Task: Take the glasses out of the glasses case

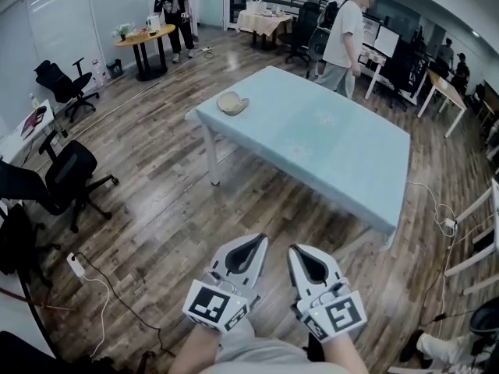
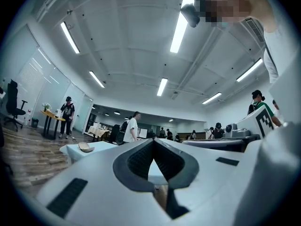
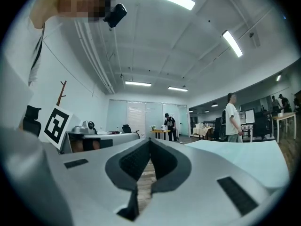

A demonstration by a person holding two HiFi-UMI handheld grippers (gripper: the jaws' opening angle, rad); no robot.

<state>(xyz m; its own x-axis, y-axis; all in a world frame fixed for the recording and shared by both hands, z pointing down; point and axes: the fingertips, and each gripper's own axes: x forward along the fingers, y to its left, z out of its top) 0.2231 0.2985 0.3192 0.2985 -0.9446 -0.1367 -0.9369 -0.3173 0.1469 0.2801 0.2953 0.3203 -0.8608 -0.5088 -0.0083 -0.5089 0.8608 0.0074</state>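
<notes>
Not started: case (image 1: 232, 103) sits untouched on table (image 1: 335, 142). Left claw (image 1: 248, 248) and right claw (image 1: 302, 255) closed, empty, well apart from it.

I hold two grippers: one left gripper (image 1: 249, 244), one right gripper (image 1: 302, 254). Count ahead: one blue-clothed table (image 1: 343, 154), one glasses case (image 1: 232, 103), one round table (image 1: 144, 36). Two persons stand nearest: person in black (image 1: 173, 10), person in white shirt (image 1: 343, 29).
</notes>
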